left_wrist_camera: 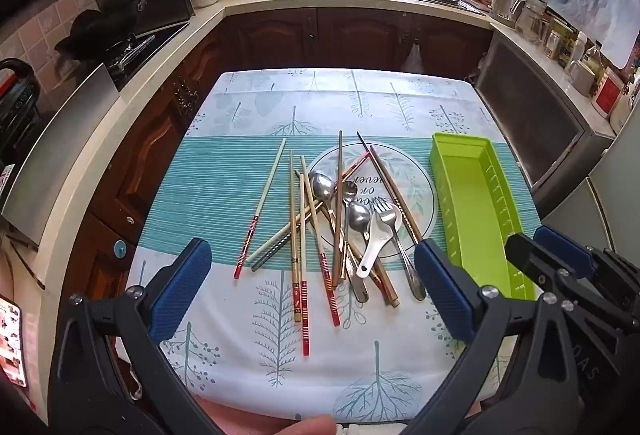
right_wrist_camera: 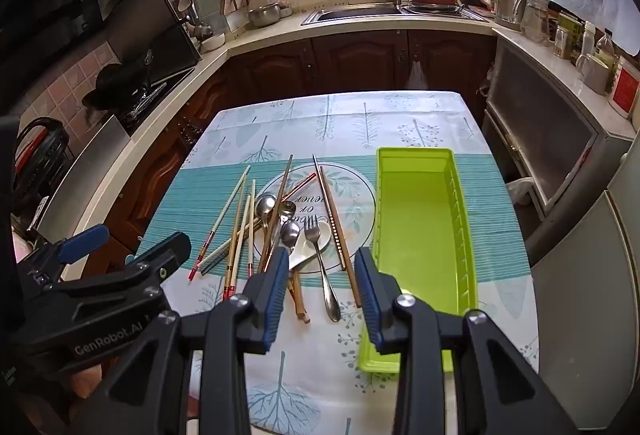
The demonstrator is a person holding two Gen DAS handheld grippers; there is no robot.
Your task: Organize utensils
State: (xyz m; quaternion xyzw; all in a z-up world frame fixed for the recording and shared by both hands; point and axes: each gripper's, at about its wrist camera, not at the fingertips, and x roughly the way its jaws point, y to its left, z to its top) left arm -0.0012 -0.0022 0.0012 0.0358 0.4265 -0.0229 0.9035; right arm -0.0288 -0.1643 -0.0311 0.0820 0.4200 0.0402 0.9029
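Two grippers hover above the patterned tablecloth [left_wrist_camera: 224,163], the left gripper [left_wrist_camera: 312,295] spread wide and the right gripper [right_wrist_camera: 322,299] parted too — neither holds anything. A jumbled pile of chopsticks [left_wrist_camera: 298,235], metal spoons [left_wrist_camera: 323,185], a fork [right_wrist_camera: 316,247] and a white spoon [left_wrist_camera: 378,235] lies criss-crossed at the table's middle, partly over a printed circle. Just to their right stands the green tray [right_wrist_camera: 420,235], its near end beside the right gripper's right finger.

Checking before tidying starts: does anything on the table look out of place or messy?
Yes: chopsticks, spoons and a fork lie crisscrossed in a heap on the tablecloth, while the green tray beside them holds nothing.
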